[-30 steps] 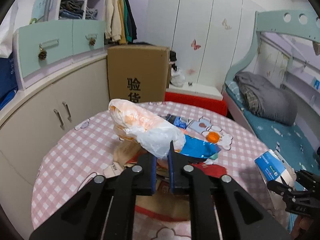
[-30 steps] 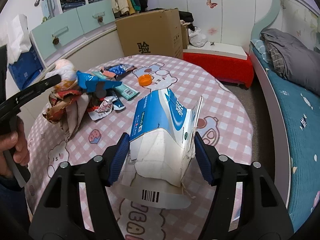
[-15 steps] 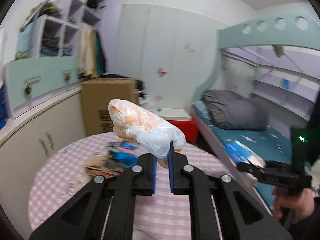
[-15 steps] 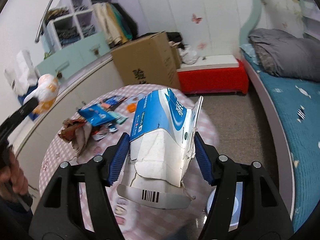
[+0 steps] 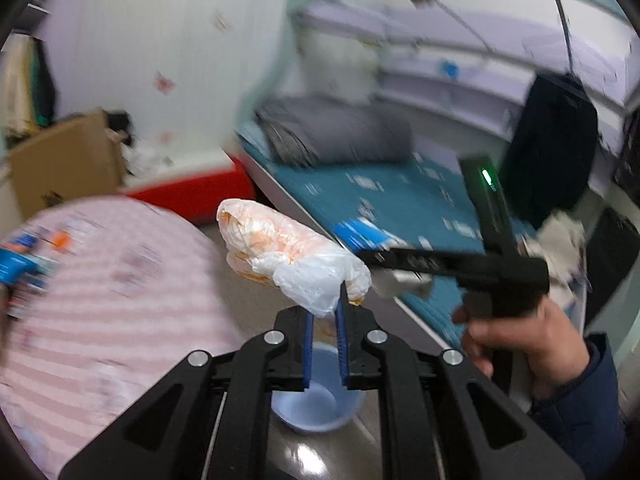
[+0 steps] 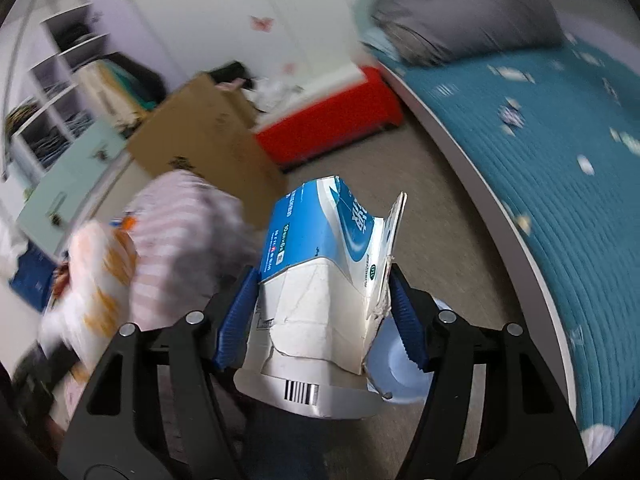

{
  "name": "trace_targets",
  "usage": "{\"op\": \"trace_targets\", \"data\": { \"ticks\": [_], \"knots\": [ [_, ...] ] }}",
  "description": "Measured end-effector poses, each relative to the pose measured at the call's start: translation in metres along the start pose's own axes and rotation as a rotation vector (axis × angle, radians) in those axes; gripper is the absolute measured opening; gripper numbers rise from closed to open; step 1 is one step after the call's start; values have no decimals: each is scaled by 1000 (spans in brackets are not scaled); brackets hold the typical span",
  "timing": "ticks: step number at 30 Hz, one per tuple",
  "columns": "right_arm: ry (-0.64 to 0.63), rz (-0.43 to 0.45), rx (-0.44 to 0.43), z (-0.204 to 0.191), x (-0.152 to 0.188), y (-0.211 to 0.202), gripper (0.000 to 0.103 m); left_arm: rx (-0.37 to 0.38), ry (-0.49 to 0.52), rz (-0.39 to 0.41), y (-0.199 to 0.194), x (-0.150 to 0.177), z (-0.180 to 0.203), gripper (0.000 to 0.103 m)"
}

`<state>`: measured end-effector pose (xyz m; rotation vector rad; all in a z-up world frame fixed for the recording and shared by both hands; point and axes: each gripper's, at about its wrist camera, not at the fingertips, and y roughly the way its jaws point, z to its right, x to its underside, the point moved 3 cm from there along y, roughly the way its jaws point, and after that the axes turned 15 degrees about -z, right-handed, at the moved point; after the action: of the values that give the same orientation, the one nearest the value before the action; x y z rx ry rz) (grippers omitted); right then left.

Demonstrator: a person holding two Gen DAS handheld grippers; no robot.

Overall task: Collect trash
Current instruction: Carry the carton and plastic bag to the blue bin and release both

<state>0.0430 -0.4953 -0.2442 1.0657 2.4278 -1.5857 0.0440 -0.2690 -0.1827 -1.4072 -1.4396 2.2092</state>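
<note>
Bed: teal quilt filling the 1-to-4 o'clock sweep of the right wrist view, a grey bundle at its head.
Tabletop: pink checked cloth, blurred, at 9 o'clock in the left wrist view; blue wrappers lie at its far left edge, waiting to be collected.
Cardboard box: brown, on the floor beyond the tabletop, at 11 o'clock.
Bin: pale blue tub on the floor, right under the left claw; the right wrist view catches only its rim at 5 o'clock behind the carton.
Carton: torn blue-and-white milk carton, clamped by its two sides in the right claw. Long axis runs away from the camera, blue top toward 12 o'clock, barcoded flap nearest the lens.
Bag: crumpled white-and-orange plastic bag, pinched by one thin corner in the left claw, jaws tight together. Long axis slants from 10 o'clock down to 4, bulk hanging out to the upper left.
Risk, bag: it's held by a wisp of film, so a quick swing could let it slip or tear free short of the bin.
Risk, carton: I'd say it sits off to one side of the bin, so letting go now could drop it onto the floor or clip the rim.
Risk, crowding: both claws are close together here, so they could knock each other over that one small opening.
</note>
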Motion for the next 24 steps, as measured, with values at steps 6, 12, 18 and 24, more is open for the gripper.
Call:
{"op": "trace_targets", "data": {
  "ticks": [6, 12, 18, 24],
  "knots": [
    [139, -136, 16, 73, 16, 58, 64, 52, 11, -213, 116, 21, 19, 9],
    [225, -271, 17, 116, 32, 126, 64, 67, -59, -408, 215, 46, -10, 10],
    [284, -371, -21, 127, 36, 190, 71, 53, -57, -512, 282, 56, -28, 24],
    [395, -425, -81, 147, 49, 218, 94, -6, -100, -503, 293, 50, -48, 82]
  ]
}}
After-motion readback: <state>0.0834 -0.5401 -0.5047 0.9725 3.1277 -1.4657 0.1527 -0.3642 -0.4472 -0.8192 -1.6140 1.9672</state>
